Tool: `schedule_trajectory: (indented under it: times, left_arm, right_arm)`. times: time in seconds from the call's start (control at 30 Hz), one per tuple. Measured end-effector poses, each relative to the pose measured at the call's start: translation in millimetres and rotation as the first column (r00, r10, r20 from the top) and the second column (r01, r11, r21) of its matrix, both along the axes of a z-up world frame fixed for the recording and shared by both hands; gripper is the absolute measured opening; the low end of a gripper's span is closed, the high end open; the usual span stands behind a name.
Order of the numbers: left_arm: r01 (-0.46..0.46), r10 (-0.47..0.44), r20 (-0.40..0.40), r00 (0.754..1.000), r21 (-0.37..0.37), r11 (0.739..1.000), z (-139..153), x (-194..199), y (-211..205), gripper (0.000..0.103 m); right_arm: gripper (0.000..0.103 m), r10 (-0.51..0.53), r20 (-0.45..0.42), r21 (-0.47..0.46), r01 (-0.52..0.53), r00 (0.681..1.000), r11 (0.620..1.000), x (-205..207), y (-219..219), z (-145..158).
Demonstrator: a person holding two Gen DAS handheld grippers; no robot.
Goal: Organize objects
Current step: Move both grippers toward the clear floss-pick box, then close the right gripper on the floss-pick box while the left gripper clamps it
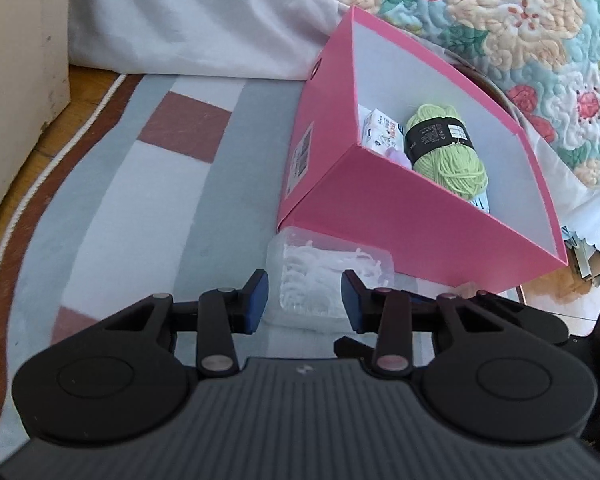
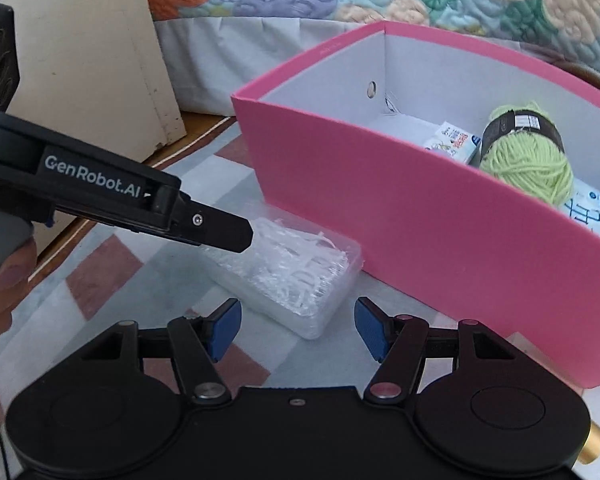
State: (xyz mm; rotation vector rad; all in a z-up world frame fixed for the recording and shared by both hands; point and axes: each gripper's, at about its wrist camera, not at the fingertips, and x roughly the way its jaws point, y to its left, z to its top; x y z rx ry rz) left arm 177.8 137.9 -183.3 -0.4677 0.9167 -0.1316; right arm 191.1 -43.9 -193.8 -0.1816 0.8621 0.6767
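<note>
A clear plastic case of white floss picks (image 1: pixel 320 276) lies on the striped rug against the near wall of a pink box (image 1: pixel 400 220). My left gripper (image 1: pixel 305 300) is open, its blue pads on either side of the case's near end. In the right wrist view the case (image 2: pixel 296 272) lies just ahead of my open, empty right gripper (image 2: pixel 296 328), and the left gripper's finger (image 2: pixel 220 228) reaches over the case from the left. The pink box (image 2: pixel 420 240) holds a green yarn ball (image 2: pixel 528 160) and small printed packs (image 2: pixel 452 142).
The striped rug (image 1: pixel 140 200) covers a wooden floor. A bed with a white skirt (image 1: pixel 200 20) and a floral quilt (image 1: pixel 520 20) stands behind the box. A cream furniture panel (image 2: pixel 80 60) stands at the left. Scraps of paper (image 1: pixel 588 260) lie right of the box.
</note>
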Motion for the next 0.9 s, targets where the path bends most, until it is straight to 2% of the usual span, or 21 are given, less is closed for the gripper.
schedule_trajectory:
  times: [0.17, 0.33, 0.43, 0.53, 0.6, 0.67, 0.77, 0.9]
  left_arm:
    - [-0.013, 0.014, 0.006, 1.0, -0.024, 1.0, -6, 4, 1, 0.038]
    - [-0.041, 0.041, -0.011, 0.999, -0.09, 0.995, -6, 6, 11, 0.038]
    - [-0.041, 0.038, -0.027, 0.999, -0.096, 0.995, -3, 2, 11, 0.038]
    - [-0.038, 0.023, -0.118, 0.993, -0.128, 0.991, 1, -9, 7, 0.039]
    - [-0.035, 0.009, -0.162, 0.987, -0.155, 0.987, 2, -22, 2, 0.039]
    - [-0.031, 0.003, -0.189, 0.982, -0.147, 0.989, 4, -33, -5, 0.04]
    - [-0.045, 0.009, -0.239, 0.971, -0.148, 0.988, 4, -42, -13, 0.04]
    - [-0.06, 0.002, -0.283, 0.959, -0.198, 0.978, -1, -51, -17, 0.04]
  right_arm:
    - [0.068, 0.0, -0.006, 0.011, 0.0, 1.0, 1.0, 2, 1, -5]
    - [0.07, 0.045, 0.008, -0.028, -0.044, 0.999, 0.999, -2, 14, 7]
    - [0.07, 0.061, -0.024, -0.046, -0.062, 0.998, 0.997, -6, 14, 8]
    - [0.07, 0.1, -0.02, -0.08, -0.101, 0.995, 0.992, -17, 11, 9]
    - [0.07, 0.096, -0.046, -0.079, -0.1, 0.994, 0.992, -25, 5, 9]
    - [0.072, 0.101, -0.078, -0.056, -0.105, 0.992, 0.993, -33, -2, 9]
    - [0.075, 0.125, -0.062, -0.082, -0.13, 0.99, 0.988, -50, -4, 9]
    - [0.082, 0.117, -0.064, -0.096, -0.122, 0.991, 0.988, -63, -13, 10]
